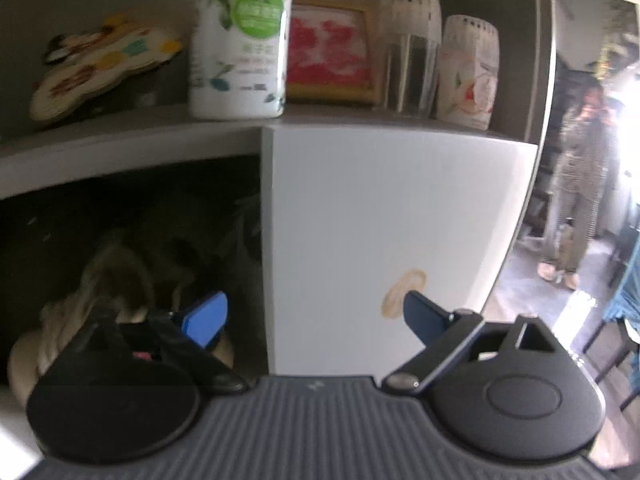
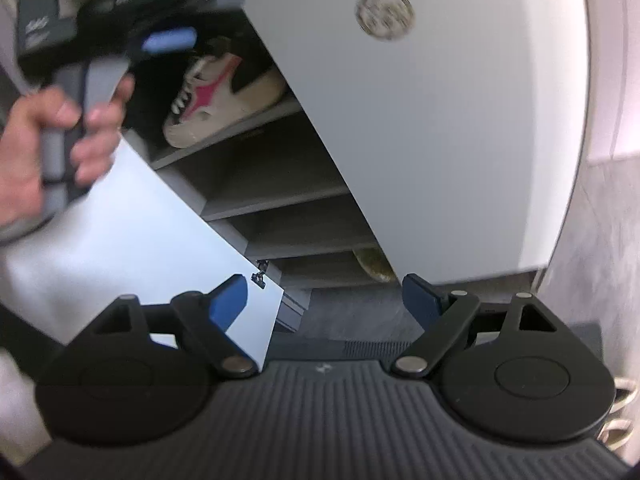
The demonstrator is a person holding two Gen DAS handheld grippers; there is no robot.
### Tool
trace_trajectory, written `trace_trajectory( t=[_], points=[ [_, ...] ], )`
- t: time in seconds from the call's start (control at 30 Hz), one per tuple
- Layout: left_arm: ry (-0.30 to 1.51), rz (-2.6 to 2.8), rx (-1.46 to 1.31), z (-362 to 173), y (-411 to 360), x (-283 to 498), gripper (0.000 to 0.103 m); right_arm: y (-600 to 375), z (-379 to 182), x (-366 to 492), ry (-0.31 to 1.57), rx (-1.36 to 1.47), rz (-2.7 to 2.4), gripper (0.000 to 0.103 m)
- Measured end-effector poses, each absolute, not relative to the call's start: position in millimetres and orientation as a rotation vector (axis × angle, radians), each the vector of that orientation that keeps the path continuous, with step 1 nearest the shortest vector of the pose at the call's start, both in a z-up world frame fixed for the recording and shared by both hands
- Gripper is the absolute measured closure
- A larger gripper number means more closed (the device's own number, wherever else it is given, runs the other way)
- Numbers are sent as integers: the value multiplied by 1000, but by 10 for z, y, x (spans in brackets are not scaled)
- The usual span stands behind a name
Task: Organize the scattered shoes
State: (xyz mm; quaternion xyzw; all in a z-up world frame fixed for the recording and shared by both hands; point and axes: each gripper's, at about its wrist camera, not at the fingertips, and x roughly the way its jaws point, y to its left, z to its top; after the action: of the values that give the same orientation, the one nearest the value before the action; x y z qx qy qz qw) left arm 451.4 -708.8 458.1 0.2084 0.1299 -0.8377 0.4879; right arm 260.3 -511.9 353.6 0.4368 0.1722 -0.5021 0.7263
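LEFT GRIPPER [image 1: 316, 312]: jaws apart, empty, facing closed cabinet door [image 1: 392, 220] | RIGHT GRIPPER [image 2: 324, 300]: jaws apart, empty, aimed into cabinet | SHOE [image 2: 224, 100]: on upper shelf [image 2: 240, 128] behind that door's edge, stored clear of floor | LEFT DOOR [image 2: 132, 220]: swung open for access

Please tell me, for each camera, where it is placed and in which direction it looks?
Left wrist: on the left hand-held gripper, facing the cabinet: shelf with a bottle, white door, a sneaker in the dark compartment. Own blue fingers, open.
Right wrist: on the right hand-held gripper, tilted, facing the open shelves and sneaker. Own fingers open; the left hand holds the other gripper.
Shared: cabinet, white door, probably the same sneaker.
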Motion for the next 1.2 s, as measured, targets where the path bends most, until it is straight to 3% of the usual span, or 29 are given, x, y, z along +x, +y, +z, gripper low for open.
trace_trajectory(
  t=[0.23,0.63,0.93,1.2],
  points=[
    [257,-2195,410,4356,-7456,4735,12,-4663,3184,3000,384,1084,-1327,17],
    [223,-2461,451,4118,-7798,4714,48,-4213,2859,3882,242,1284,-1552,17],
    [157,-2500,476,4088,-7630,4696,53,-4103,2624,3871,167,1342,-1562,17],
    [118,-2577,544,4125,-6793,4581,58,-3821,2426,3728,153,1412,-1639,17]
  ],
)
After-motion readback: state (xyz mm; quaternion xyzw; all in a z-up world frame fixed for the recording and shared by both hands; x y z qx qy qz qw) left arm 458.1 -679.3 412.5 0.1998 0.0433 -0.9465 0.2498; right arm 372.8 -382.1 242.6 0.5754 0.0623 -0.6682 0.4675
